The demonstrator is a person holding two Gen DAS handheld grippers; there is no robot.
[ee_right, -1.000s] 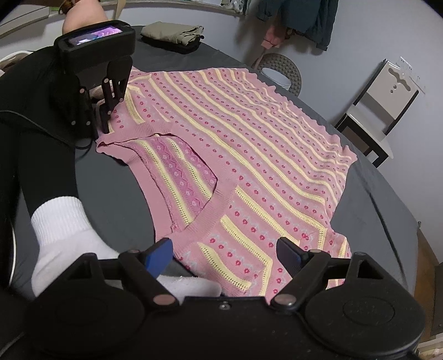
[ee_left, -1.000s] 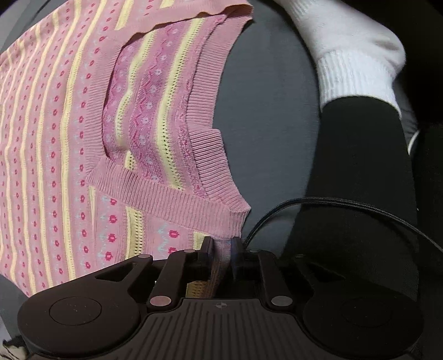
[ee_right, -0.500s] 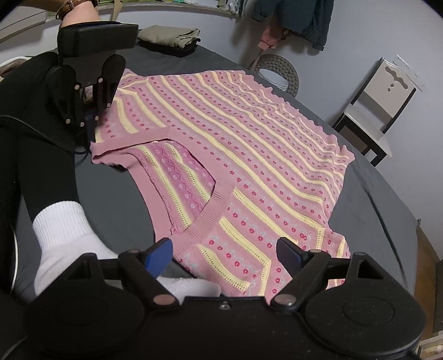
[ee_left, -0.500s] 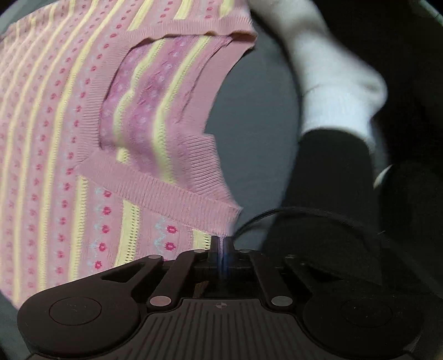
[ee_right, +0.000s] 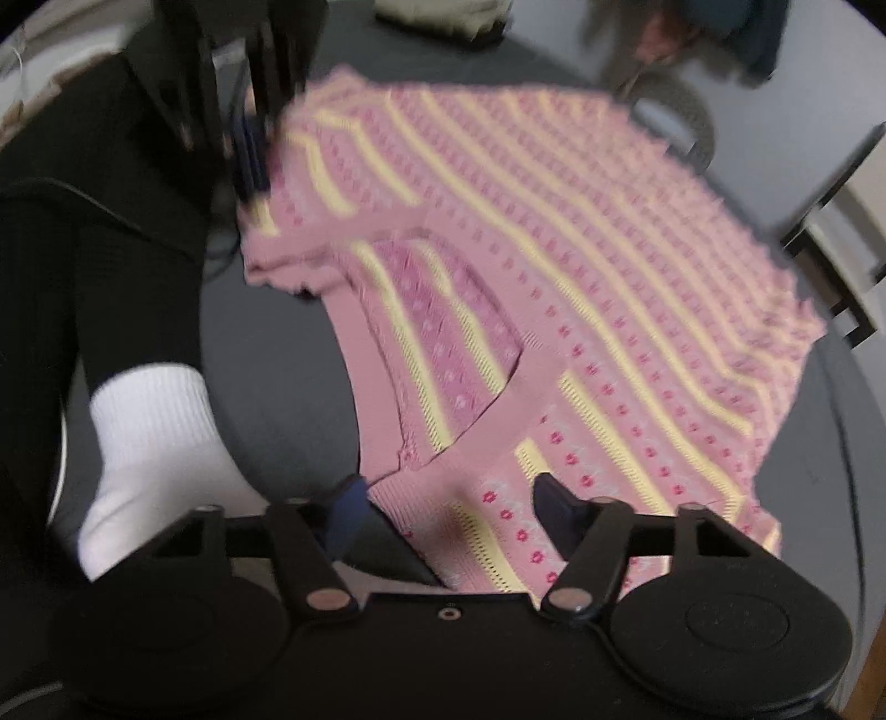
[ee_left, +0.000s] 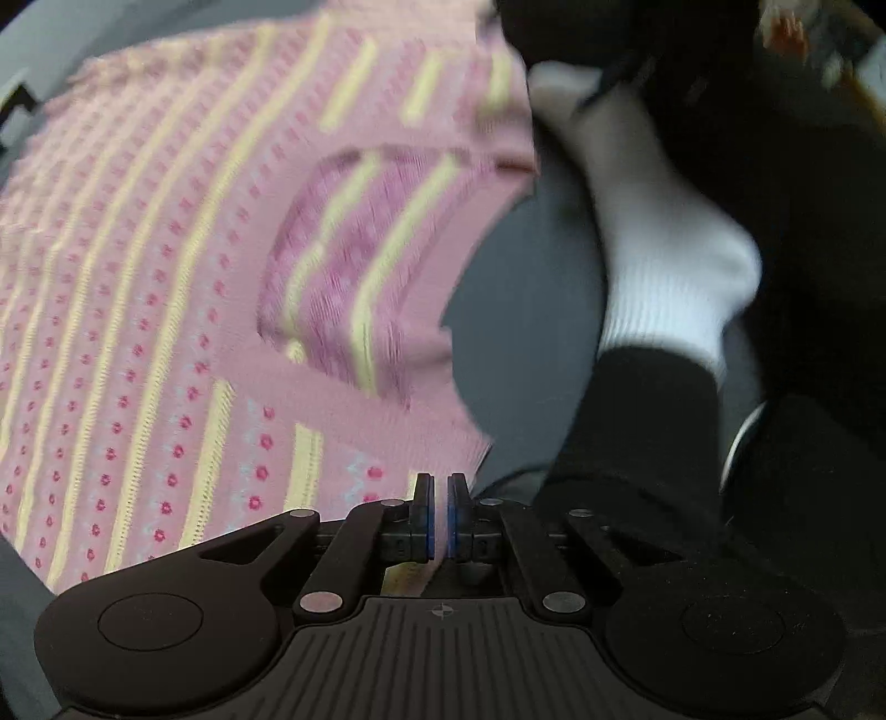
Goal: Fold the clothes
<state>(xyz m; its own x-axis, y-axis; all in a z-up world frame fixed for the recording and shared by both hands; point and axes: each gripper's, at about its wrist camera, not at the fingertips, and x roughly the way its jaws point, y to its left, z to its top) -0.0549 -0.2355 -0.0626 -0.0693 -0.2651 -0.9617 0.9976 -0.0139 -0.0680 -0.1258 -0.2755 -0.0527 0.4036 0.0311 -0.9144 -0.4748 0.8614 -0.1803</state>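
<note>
A pink knit vest (ee_right: 581,288) with yellow stripes and red dots lies spread on a dark grey surface (ee_right: 288,360). In the right wrist view my left gripper (ee_right: 252,160) is at the upper left, shut on the vest's far shoulder and holding it raised. The left wrist view shows that same gripper (ee_left: 440,490) pinching pink fabric of the vest (ee_left: 166,332) between its blue pads. My right gripper (ee_right: 448,504) is open, its fingers either side of the near shoulder by the neckline. Both views are motion-blurred.
A person's leg in black with a white sock (ee_right: 149,437) lies on the surface left of the vest, also seen as the sock (ee_left: 664,260). Folded clothes (ee_right: 443,16) sit at the far edge. A chair (ee_right: 841,238) stands off to the right.
My left gripper has closed fully on the far shoulder and raised it. My right gripper has moved forward over the near shoulder and its fingers have narrowed somewhat.
</note>
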